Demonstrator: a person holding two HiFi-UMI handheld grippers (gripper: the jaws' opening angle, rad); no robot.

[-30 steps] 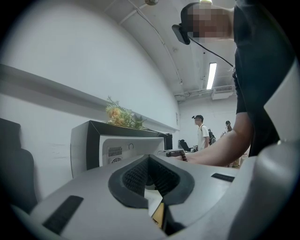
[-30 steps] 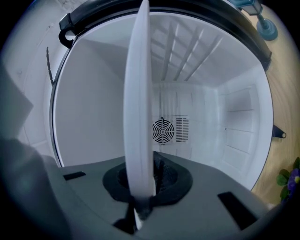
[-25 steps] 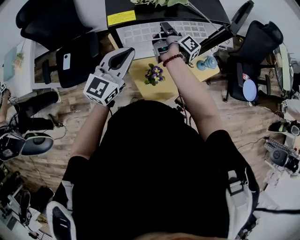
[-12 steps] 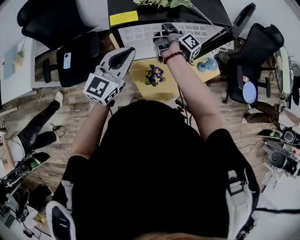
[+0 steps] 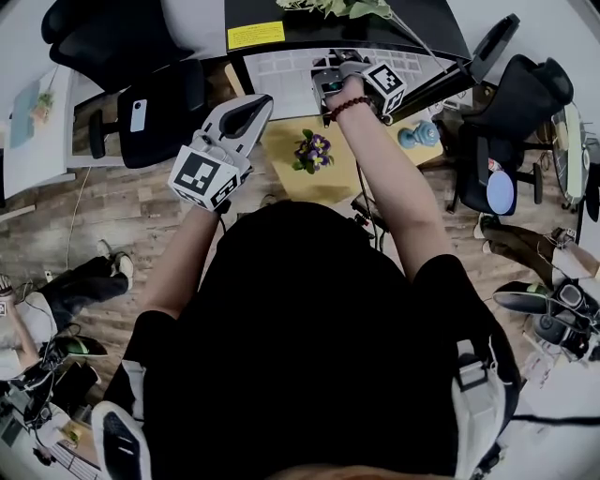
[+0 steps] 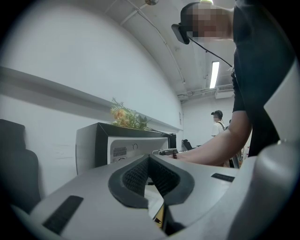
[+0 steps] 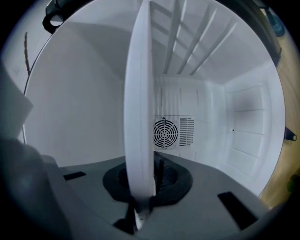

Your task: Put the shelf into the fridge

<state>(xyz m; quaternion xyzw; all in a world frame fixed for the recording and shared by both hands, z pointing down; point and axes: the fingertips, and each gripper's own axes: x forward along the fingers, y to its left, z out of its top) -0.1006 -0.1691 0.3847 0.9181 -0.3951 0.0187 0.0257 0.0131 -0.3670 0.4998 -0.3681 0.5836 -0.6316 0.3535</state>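
Observation:
The white slatted shelf [image 5: 281, 66] lies partway in the mouth of the black fridge [image 5: 328, 21]. My right gripper [image 5: 330, 73] is shut on its near edge. The right gripper view shows the shelf [image 7: 139, 112] edge-on between the jaws of my right gripper [image 7: 144, 187], inside the white fridge cavity with a round fan grille [image 7: 165, 133] at the back. My left gripper [image 5: 249, 107] hangs to the left of the fridge, shut and empty. Its view shows the left gripper [image 6: 150, 164] and, beyond it, the fridge [image 6: 101, 145] from the side.
The fridge door [image 5: 473, 52] stands open to the right. A low yellow table [image 5: 281, 169] with a purple flower pot [image 5: 311, 150] and a blue object [image 5: 417, 133] sits under my arms. Black office chairs [image 5: 150, 112] flank it. A person's legs [image 5: 66, 291] lie on the floor at left.
My right gripper has pushed the shelf a little further toward the fridge. The left gripper has barely moved. The person at the left has shifted across the floor.

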